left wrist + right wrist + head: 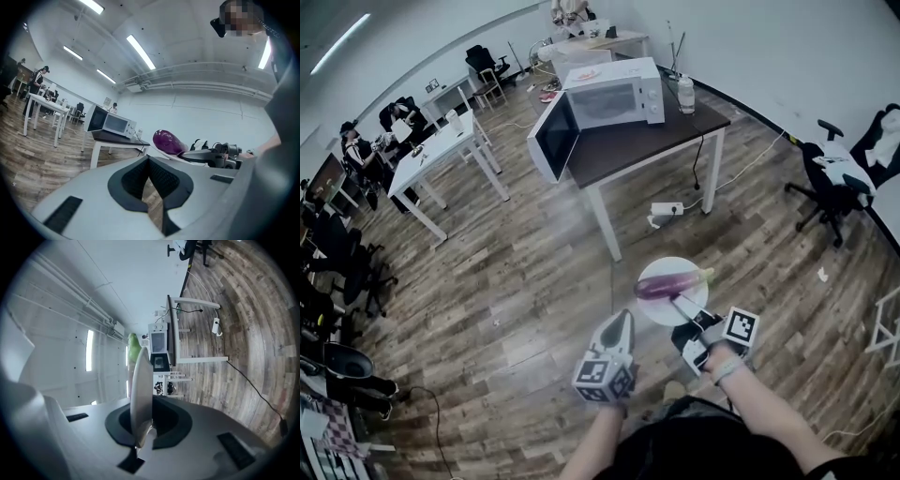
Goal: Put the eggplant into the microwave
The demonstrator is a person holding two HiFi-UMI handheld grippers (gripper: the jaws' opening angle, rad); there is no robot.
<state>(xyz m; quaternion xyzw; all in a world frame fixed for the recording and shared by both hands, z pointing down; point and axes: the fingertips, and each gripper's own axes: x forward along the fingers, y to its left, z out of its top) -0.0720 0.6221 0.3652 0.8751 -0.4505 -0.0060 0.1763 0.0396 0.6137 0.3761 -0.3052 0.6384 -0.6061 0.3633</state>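
A purple eggplant (668,282) with a green stem lies on a white plate (660,310). My right gripper (686,309) is shut on the plate's near rim and carries it level above the floor. In the right gripper view the plate (141,385) stands edge-on between the pads, and the green stem (133,347) shows past it. My left gripper (622,319) is shut and holds nothing, just left of the plate. From its own view the eggplant (168,141) is at the right. The white microwave (614,96) sits on a dark table (619,155) ahead, its door (553,137) swung open.
A bottle (685,94) stands on the table right of the microwave. A power strip (666,208) with cables lies on the floor under that table. Office chairs (839,178) stand at the right. White tables (441,155) and seated people are at the left.
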